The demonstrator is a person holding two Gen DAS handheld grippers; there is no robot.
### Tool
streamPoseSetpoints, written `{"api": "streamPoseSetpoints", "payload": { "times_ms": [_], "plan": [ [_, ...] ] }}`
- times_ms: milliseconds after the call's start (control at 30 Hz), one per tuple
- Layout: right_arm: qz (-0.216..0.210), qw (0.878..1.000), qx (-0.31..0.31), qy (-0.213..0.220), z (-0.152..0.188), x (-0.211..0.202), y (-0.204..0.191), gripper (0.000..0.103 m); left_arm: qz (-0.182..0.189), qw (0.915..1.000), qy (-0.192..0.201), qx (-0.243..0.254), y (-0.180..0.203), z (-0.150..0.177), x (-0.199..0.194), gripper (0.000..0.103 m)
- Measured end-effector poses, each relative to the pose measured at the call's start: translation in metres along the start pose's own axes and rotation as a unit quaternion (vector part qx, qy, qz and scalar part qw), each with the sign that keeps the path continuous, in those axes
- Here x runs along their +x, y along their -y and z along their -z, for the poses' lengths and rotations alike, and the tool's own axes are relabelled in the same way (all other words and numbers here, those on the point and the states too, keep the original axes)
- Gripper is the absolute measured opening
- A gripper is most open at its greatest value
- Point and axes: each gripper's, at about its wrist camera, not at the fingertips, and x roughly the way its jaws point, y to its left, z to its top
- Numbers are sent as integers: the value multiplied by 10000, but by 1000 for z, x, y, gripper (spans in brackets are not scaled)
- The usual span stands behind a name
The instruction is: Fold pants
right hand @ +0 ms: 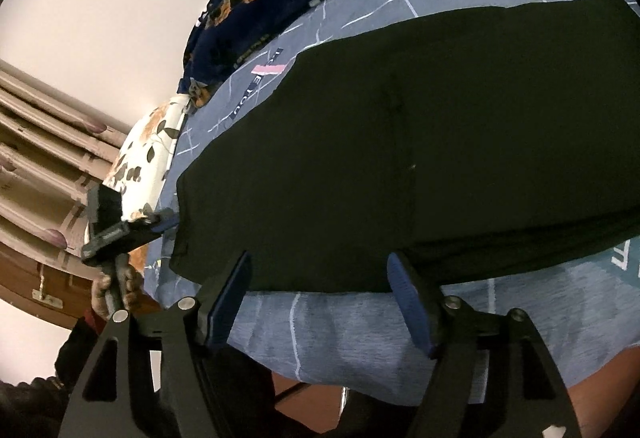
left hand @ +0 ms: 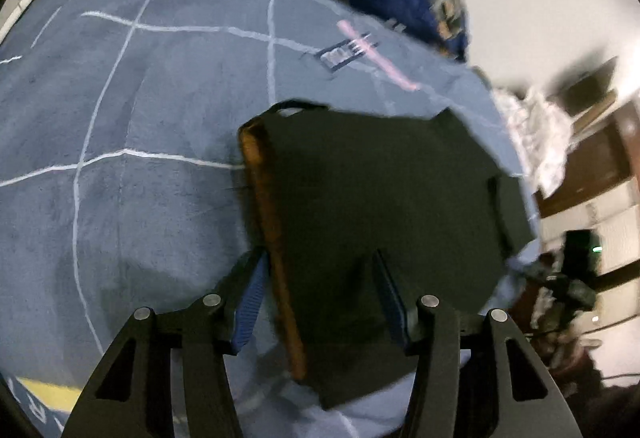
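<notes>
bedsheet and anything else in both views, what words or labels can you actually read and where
"E YOU": dark letters on the blue bedsheet, printed beside a pink bar past the black pants; letters before the E are unclear.
Large white letters at the sheet's right edge: cut off, unreadable.
Boxed print by the pink bar in the left wrist view: blurred, unreadable.
White letters at the bottom left: cut off.

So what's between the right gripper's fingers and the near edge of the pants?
Nothing but bare blue bedsheet: in the right wrist view the open right gripper sits just short of the black pants.

Both the left gripper (left hand: 318,264) and right gripper (right hand: 320,266) angle downward, jaws parted, gripping nothing.
</notes>
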Motion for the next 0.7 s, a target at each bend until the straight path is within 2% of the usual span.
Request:
{"api": "streamPoseSetpoints", "payload": {
  "times_ms": [100,200,233,300,367,400,467,500,567,633,700],
  "plan": [
    [-24,10000,34,-28,0,1,-3,69,166,9995,148,-233,-7,-6,-1,53],
    [-41,10000,34,-66,0,3,-6,71,183,9996,69,-209,-6,-9,4,53],
    [-62,9999,53,-77,-1,4,-7,72,252,9995,-13,-162,-4,-9,7,53],
    [-102,9998,113,-88,-1,7,-8,76,95,9997,-96,222,10,-11,14,53],
    [-147,9997,165,-95,-2,11,-9,77,37,9992,-136,366,17,-15,18,54],
    [-187,9996,177,-98,-3,13,-11,78,80,9993,-138,350,18,-17,20,52],
    [-300,9993,177,-140,-4,16,-16,78,83,9993,-107,357,19,-19,20,37],
    [-337,9992,157,-154,-3,17,-18,78,144,9994,-93,299,20,-19,17,35],
    [-422,9990,58,-161,-4,18,-24,78,343,9994,0,86,26,-20,6,24],
    [-607,9980,28,-149,-6,19,-26,78,623,9980,100,-17,42,-22,-6,19],
    [-974,9951,105,-110,-12,19,-27,78,776,9968,176,6,67,-25,-17,19]
  ]
}}
